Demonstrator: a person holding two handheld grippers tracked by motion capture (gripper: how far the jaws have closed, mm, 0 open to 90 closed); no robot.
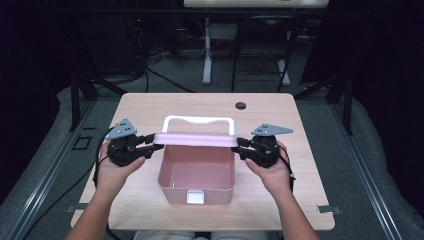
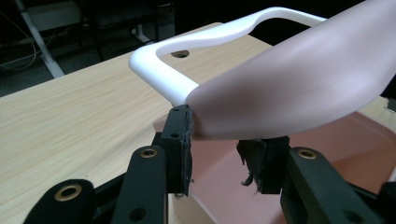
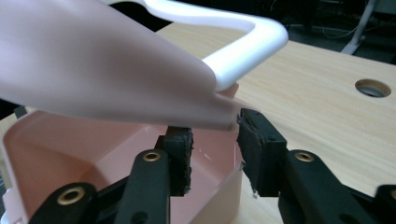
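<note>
Wooden table point(image 1: 150, 107) bears pink box point(image 1: 197, 177); dark room, cables behind.

Both forearms are brought in from the near edge, angled slightly inward. The left tongs point(image 1: 151, 142) are held in the left hand point(image 1: 114, 167), pointed right, level. The right tongs point(image 1: 240, 146) are held in the right hand point(image 1: 272, 172), pointed left, approx. mirror pose. Jaws on each are set partly apart, w/ pads point(image 2: 186, 140) closed against a pink edge.
</note>
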